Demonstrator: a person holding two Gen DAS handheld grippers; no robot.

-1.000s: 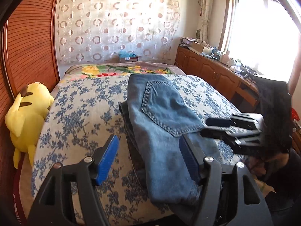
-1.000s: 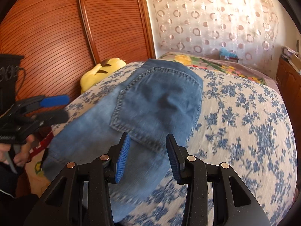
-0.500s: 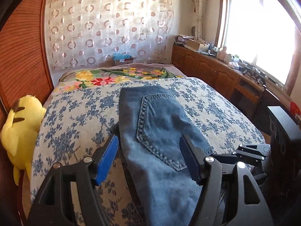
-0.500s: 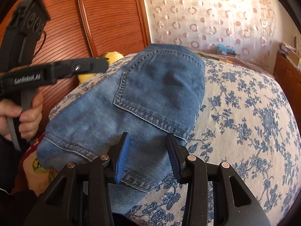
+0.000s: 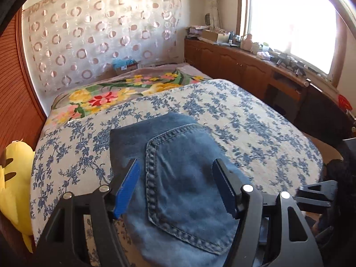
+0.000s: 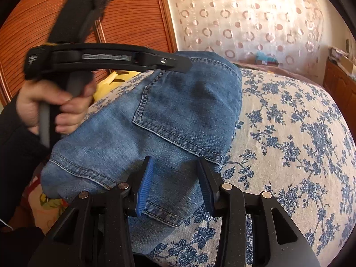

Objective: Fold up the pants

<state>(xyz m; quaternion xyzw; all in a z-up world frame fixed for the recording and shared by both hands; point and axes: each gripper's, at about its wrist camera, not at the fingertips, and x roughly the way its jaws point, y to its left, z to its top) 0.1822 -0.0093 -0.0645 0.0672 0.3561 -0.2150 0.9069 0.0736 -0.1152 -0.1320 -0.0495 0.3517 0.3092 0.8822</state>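
Blue jeans (image 5: 182,178) lie folded on the flowered bedspread (image 5: 244,124), a back pocket facing up. My left gripper (image 5: 175,187) hovers over that pocket, open, with no cloth between its blue pads. In the right wrist view the jeans (image 6: 178,115) run from the near edge toward the far curtain. My right gripper (image 6: 175,187) stands open above their near hem, pinching nothing. The left gripper (image 6: 178,63) reaches over the far part of the jeans, held by a person's hand (image 6: 55,106). Part of the right gripper's body (image 5: 316,193) shows at the right edge.
A yellow plush toy (image 5: 15,178) lies beside the bed's left edge, against the wooden wardrobe doors (image 6: 133,11). A bright flower blanket (image 5: 111,93) covers the far end. Cluttered low wooden cabinets (image 5: 244,66) line the right wall under the window.
My left gripper has swung from the left side of the jeans to over the back pocket. The right gripper has stayed almost in place. Both kept the same opening.
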